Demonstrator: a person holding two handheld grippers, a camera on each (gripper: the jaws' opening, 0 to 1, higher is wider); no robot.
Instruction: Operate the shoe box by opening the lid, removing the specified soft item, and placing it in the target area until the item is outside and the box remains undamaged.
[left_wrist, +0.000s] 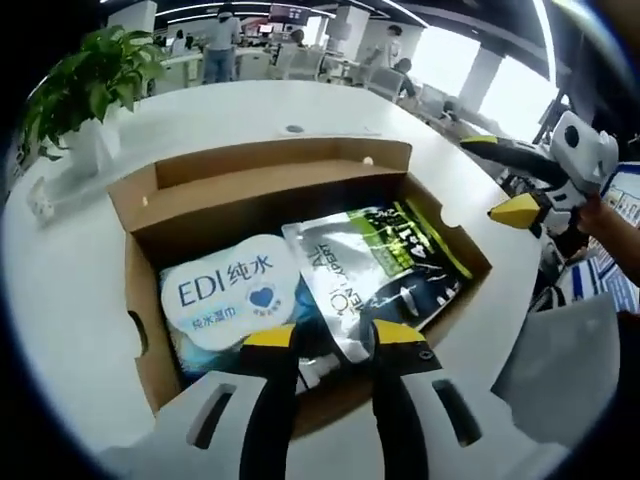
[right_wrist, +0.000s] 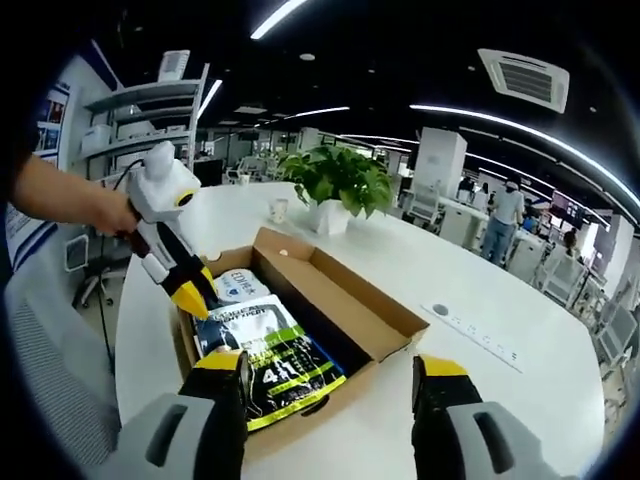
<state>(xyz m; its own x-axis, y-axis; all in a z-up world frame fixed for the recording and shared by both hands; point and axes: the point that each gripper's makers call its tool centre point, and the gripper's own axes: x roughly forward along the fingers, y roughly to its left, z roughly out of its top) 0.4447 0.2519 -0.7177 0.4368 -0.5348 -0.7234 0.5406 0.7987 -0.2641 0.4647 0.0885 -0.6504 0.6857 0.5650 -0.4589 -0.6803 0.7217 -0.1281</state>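
Open shoe box (left_wrist: 300, 290) on white worktop (left_wrist: 70, 300): wipes pack (left_wrist: 225, 290), silver pouch (left_wrist: 375, 270) inside. Left tool (left_wrist: 335, 345) spread at box edge; right tool (right_wrist: 330, 375) spread above box.

In the left gripper view, the left gripper (left_wrist: 335, 345) at the bottom centre covers the near wall of the open shoe box (left_wrist: 145, 250) and the lower edges of the wet-wipes pack (left_wrist: 225, 290) and silver pouch (left_wrist: 375, 270). The pouch's small print is unreadable. People at the top are too small and blurred to make out.
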